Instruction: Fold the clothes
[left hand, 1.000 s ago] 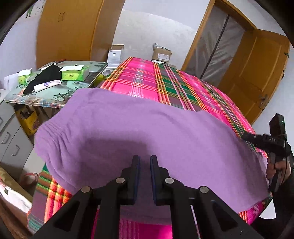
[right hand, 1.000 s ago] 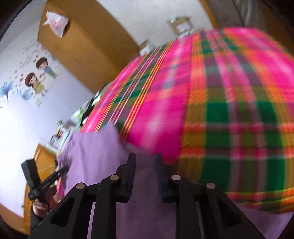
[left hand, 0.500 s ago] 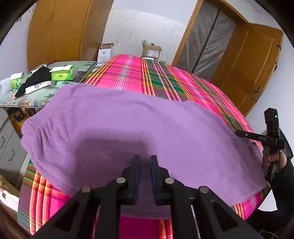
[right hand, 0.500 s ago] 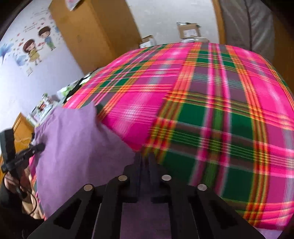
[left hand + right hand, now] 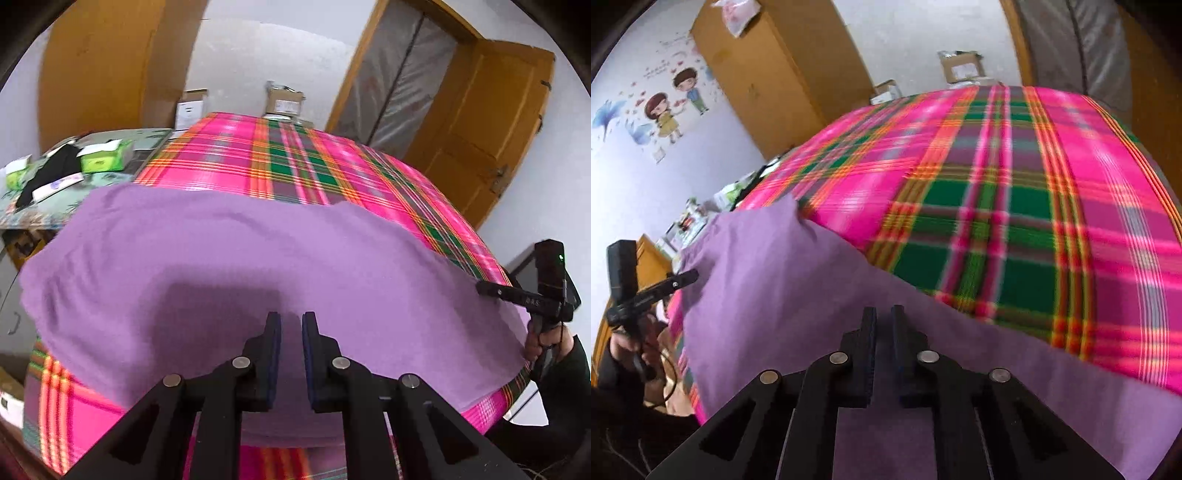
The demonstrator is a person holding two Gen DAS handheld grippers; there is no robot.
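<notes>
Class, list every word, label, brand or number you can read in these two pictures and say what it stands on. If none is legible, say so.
No text reads clearly.
White box: dark label, too small to read.
Cardboard box: white label, blurred.
Green tissue boxes: print too small.
White strip on the side table: purple print, illegible.
Right tongs: pale marking on the arm, unreadable.
Wall sticker: small red writing, blurred.

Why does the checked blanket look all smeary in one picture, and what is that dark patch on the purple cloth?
Right wrist view: motion blur streaks the pink-and-green plaid blanket. Left wrist view: sharper; the dark patch is a shadow on the purple fleece garment; the fisheye lens bends everything round.
</notes>
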